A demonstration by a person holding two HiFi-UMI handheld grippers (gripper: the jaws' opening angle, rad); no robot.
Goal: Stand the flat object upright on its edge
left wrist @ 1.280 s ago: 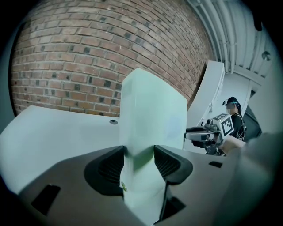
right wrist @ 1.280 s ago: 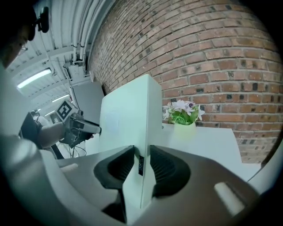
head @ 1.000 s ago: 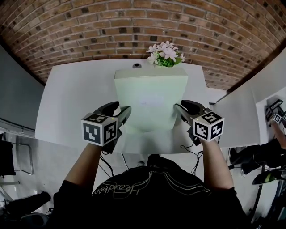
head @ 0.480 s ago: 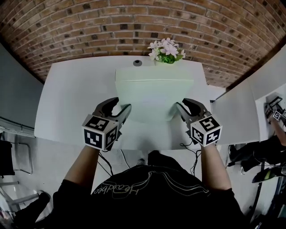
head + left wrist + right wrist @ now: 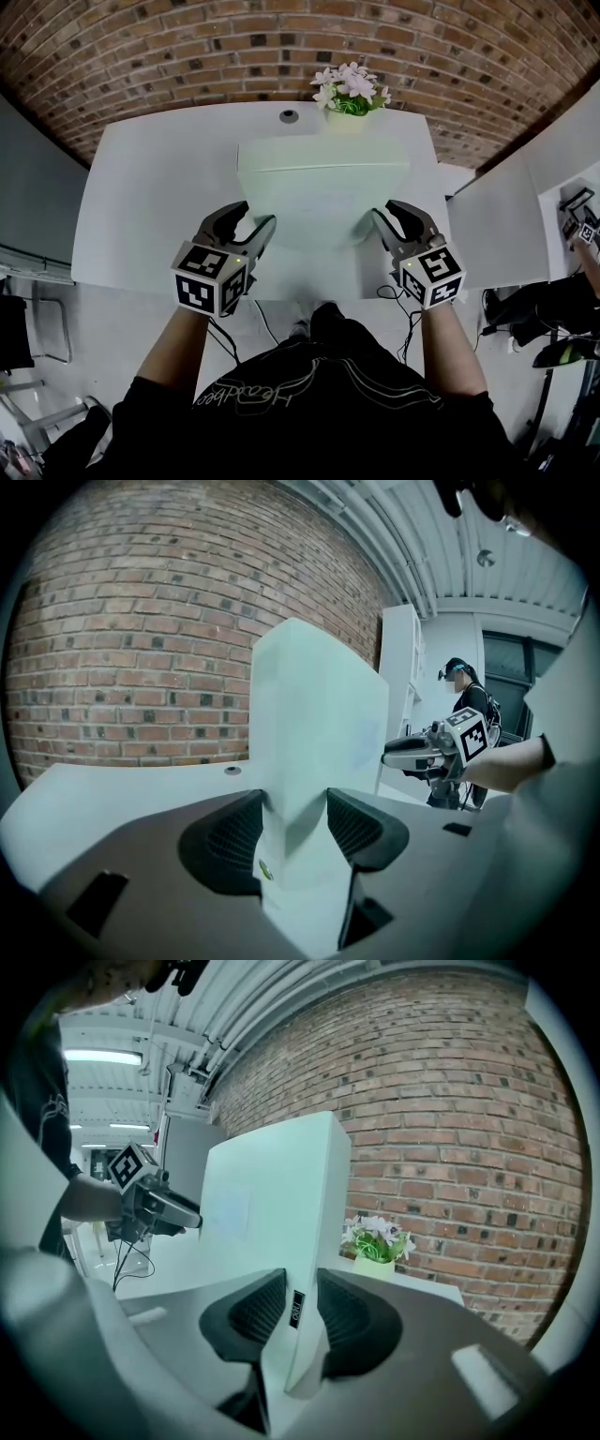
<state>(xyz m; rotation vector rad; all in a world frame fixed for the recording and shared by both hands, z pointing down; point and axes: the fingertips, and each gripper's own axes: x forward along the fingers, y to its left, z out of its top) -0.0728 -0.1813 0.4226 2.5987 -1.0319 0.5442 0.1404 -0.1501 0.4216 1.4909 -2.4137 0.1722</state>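
The flat white box [image 5: 323, 192] is raised steeply over the white table [image 5: 150, 206], its broad face turned toward me. My left gripper [image 5: 251, 225] is shut on its left edge, and the pads press both faces in the left gripper view [image 5: 295, 832]. My right gripper [image 5: 384, 220] is shut on the right edge, its pads clamping the thin side of the box [image 5: 272, 1204] by a small dark label. Each gripper shows in the other's view: the right gripper [image 5: 412, 754] and the left gripper [image 5: 178, 1213]. Whether the lower edge touches the table is hidden.
A pot of pink and white flowers [image 5: 349, 94] stands at the table's far edge just behind the box, and shows as flowers [image 5: 375, 1237] too. A small round cap [image 5: 289, 116] sits left of it. A brick wall [image 5: 187, 47] lies beyond. A person [image 5: 464, 724] stands far off.
The box has tipped up more steeply, so its face looks shorter from above. Both grippers have drifted slightly forward with it and kept their hold.
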